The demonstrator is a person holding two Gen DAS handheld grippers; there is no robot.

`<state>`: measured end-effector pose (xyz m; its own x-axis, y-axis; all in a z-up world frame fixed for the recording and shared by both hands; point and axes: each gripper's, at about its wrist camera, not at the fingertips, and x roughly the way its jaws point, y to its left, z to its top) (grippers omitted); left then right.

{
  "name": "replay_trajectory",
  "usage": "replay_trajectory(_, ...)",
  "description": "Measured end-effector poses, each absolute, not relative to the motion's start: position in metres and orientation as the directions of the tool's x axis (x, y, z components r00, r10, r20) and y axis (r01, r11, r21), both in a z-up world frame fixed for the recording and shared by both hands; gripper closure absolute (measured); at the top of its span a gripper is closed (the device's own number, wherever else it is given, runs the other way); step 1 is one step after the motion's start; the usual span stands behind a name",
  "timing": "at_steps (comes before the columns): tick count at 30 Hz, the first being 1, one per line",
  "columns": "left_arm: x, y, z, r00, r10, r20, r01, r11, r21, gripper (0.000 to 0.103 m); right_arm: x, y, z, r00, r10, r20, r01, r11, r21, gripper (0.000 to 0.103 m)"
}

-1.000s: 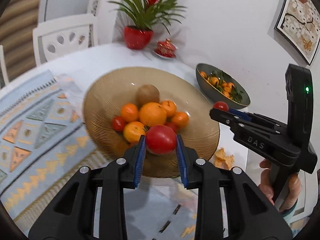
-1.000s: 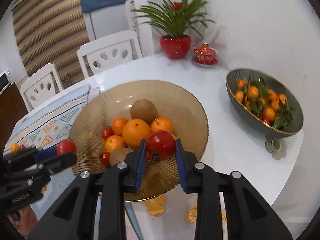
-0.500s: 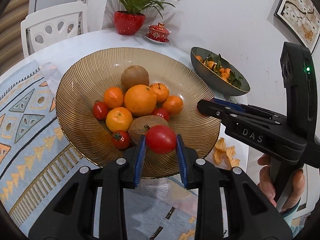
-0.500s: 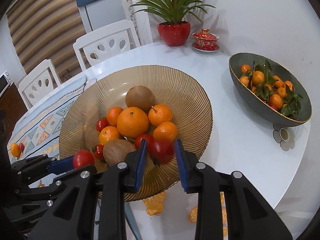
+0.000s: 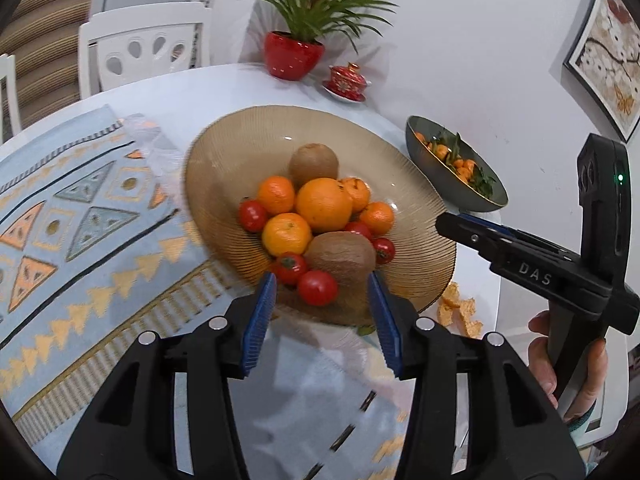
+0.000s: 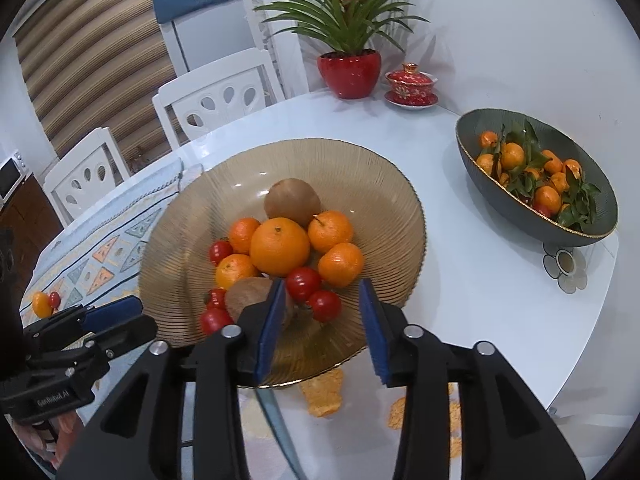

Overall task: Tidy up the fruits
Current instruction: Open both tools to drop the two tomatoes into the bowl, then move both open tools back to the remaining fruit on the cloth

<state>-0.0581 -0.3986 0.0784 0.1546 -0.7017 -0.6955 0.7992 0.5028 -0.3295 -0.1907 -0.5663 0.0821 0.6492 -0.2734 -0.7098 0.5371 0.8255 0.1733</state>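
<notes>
My left gripper [image 5: 322, 312] is spread wide, nothing between the blue pads [image 5: 258, 322]. It hangs over the near rim of the amber bowl [image 5: 224, 160]. A tomato [image 5: 317, 288] lies loose in the bowl just ahead of the gap, touching neither pad.

My right gripper [image 6: 322, 326] is spread too, empty. It sits over the near edge of the same bowl [image 6: 360, 168]. A tomato [image 6: 325, 306] lies in the bowl between the fingers' line of view, free of both pads [image 6: 270, 330].

Fruit pile in the bowl: big orange [image 6: 280, 246] in the middle, mandarins around it, one kiwi [image 6: 292, 200] at the far side, another kiwi [image 5: 342, 254] near side, several tomatoes at the near and left edges.

Bowl stands on a white table [image 6: 460, 280], its left edge by a patterned blue mat [image 5: 80, 220]. On the mat, well apart from the bowl, a mandarin [image 6: 41, 304] and a small tomato [image 6: 55, 299] lie side by side. Orange peel scraps [image 6: 322, 394] lie on the table just beside the bowl's near rim.

A dark green bowl [image 6: 480, 184] with leafy mandarins is off to the right, apart from the amber one. A red plant pot [image 6: 349, 73] and a red lidded cup [image 6: 411, 84] are at the far edge.

A hand [image 5: 576, 368] holds the right gripper's handle in the left view.
</notes>
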Motion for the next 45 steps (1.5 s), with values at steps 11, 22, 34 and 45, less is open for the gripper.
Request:
replay_trajectory(11,-0.063,-0.340,0.102,0.238,-0.712,-0.661,0.786,0.540,-0.299,0.047,-0.180,-0.516,0.110,0.696,-0.248,-0.673,0.460,0.875,0.153,0.052)
replay_trajectory(22,-0.047,-0.239,0.128,0.398,-0.682,-0.613,0.716,0.649,-0.257,0.031,-0.137,-0.436,0.130,0.733,-0.176,-0.657,0.317,0.943,0.101,0.043)
replay_trajectory(34,0.016,-0.084,0.133,0.627,-0.504,-0.594,0.450,0.857,-0.252,0.017,-0.047,-0.320,0.111,0.710,0.007,-0.704,0.051,0.997,0.062,0.035)
replay_trajectory(45,0.087,-0.018,0.099,0.640,-0.443,-0.628,0.300,0.896,-0.326,0.018,0.042,-0.233,0.076,0.654,0.189,-0.733,-0.190,0.978,0.083,0.043)
